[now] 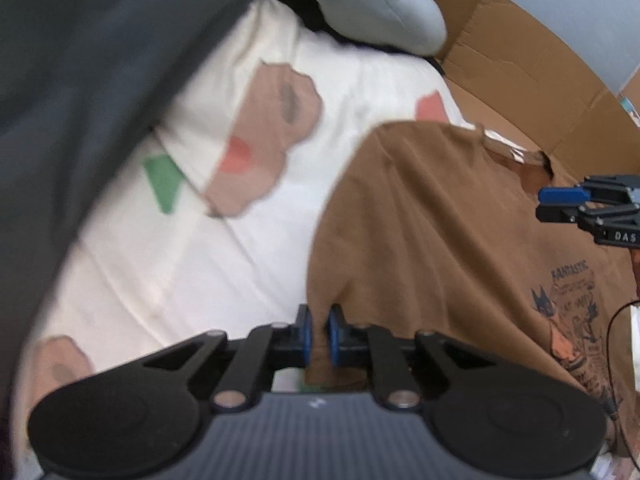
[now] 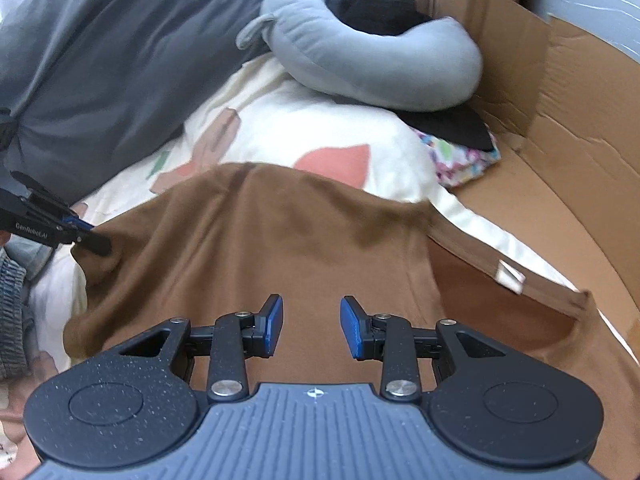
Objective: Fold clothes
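Observation:
A brown T-shirt (image 1: pixel 440 220) with a dark printed picture (image 1: pixel 572 320) lies spread on a white patterned sheet (image 1: pixel 180 260). My left gripper (image 1: pixel 319 334) is shut on the shirt's edge, with brown fabric pinched between its blue pads. The right wrist view shows the same grip at the far left (image 2: pixel 94 240), where the cloth is pulled up into a small peak. My right gripper (image 2: pixel 312 328) hovers open over the middle of the shirt (image 2: pixel 280 240), nothing between its fingers. In the left wrist view the right gripper (image 1: pixel 548 204) sits close to the collar (image 1: pixel 516 156).
A grey neck pillow (image 2: pixel 380 60) and a dark grey pillow (image 2: pixel 100 60) lie at the far end of the sheet. Flattened cardboard (image 2: pixel 560 140) borders the right side. A black cloth (image 2: pixel 452 124) and a floral cloth (image 2: pixel 464 156) sit under the neck pillow.

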Demonstrator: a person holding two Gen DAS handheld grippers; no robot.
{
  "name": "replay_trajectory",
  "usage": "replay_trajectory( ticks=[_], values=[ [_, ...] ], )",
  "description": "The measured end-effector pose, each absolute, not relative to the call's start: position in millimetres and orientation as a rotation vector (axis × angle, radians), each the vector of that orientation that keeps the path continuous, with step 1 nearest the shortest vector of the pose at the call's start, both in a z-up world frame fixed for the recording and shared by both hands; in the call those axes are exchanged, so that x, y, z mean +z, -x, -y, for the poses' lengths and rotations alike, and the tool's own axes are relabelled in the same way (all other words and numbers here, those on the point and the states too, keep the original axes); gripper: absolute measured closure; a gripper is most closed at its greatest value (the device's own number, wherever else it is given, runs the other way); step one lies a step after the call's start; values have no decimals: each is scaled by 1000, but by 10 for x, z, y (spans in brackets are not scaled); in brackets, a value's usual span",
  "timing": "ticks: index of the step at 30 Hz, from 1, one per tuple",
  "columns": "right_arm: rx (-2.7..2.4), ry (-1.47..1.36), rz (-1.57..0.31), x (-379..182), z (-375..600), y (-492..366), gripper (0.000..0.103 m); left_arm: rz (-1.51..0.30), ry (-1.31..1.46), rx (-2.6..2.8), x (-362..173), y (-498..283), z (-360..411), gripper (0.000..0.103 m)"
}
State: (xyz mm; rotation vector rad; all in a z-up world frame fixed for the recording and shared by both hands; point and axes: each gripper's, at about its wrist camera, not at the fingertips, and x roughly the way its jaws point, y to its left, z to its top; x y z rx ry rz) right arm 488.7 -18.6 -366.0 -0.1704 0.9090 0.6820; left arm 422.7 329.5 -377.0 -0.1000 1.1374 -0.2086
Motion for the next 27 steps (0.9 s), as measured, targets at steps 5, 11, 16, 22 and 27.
replay_trajectory(
  ticks=[5,11,16,22,27],
  values=[
    [686,172,-909,-3699,18,-5019,64,-1134,109,-172,-3782,-4330,-3535,97],
    [622,164,-909,-3793,-70,-5285,64,-1114,118,-145,-3787,-4423,-3756,99],
    [565,141,-926,-3921,-102,-5528,64,-1099,113,-148,-3777,-4543,-3872,99],
    [484,121,-941,-4077,-131,-5776,65,-1099,98,-152,-3790,-4702,-3964,100],
    [466,110,-939,-4127,-166,-5881,65,-1089,85,-154,-3773,-4807,-4027,100]
  ],
)
